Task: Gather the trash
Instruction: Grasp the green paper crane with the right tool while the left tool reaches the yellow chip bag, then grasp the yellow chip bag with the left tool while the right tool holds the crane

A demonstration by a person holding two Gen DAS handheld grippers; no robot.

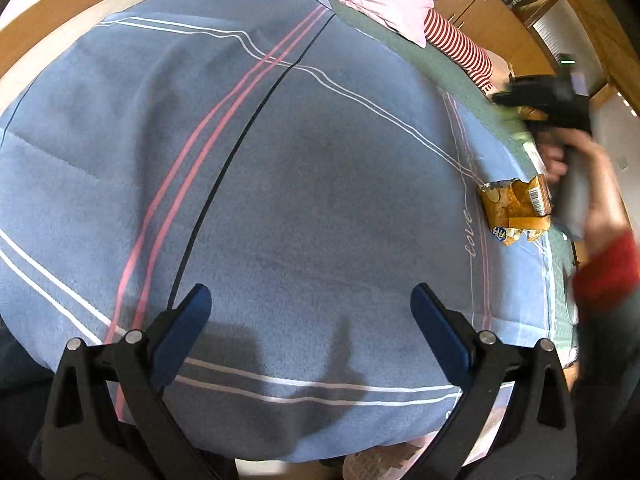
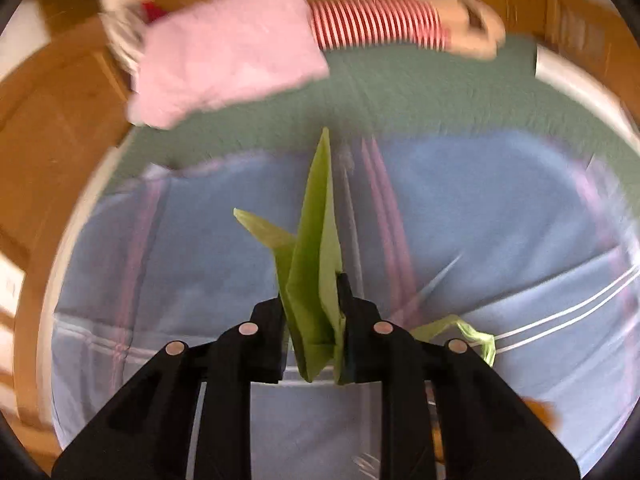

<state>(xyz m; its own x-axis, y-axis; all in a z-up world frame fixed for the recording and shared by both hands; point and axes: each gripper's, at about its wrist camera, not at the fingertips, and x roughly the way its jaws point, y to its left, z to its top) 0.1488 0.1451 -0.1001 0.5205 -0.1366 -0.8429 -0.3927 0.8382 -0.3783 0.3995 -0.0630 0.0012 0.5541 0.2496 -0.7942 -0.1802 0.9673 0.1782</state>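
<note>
Right gripper (image 2: 312,320) is clamped nearly closed on a folded green napkin (image 2: 316,248); your pinch sits at the napkin's lower end, so the long folded point sticks up past the fingertips and a loose corner flops out to the left. That piece reads as secured and off the blue striped blanket (image 2: 460,208), though blur in the right wrist view hides how deep the paper sits between the pads. A second green scrap (image 2: 476,334) shows just right of that gripper, partly behind its frame; can't tell if it's part of the same napkin or separate. Left gripper (image 1: 310,320) hangs over the blanket with jaws spread wide and nothing between them, likely kept free for the next piece. Next piece is the torn orange snack wrapper (image 1: 516,210), lying flat at the blanket's right edge, just beside your right hand (image 1: 588,184) in the left wrist view. It's crumpled and open at the top, so I'd expect a pinch on the raised torn lip to hold better than one on the flat body. Beyond the blanket's far edge, on the green sheet (image 2: 400,92), sit a pink pillow (image 2: 228,48) and a red-and-white striped item (image 2: 376,20); judging by looks, neither is trash, so leave them.
</note>
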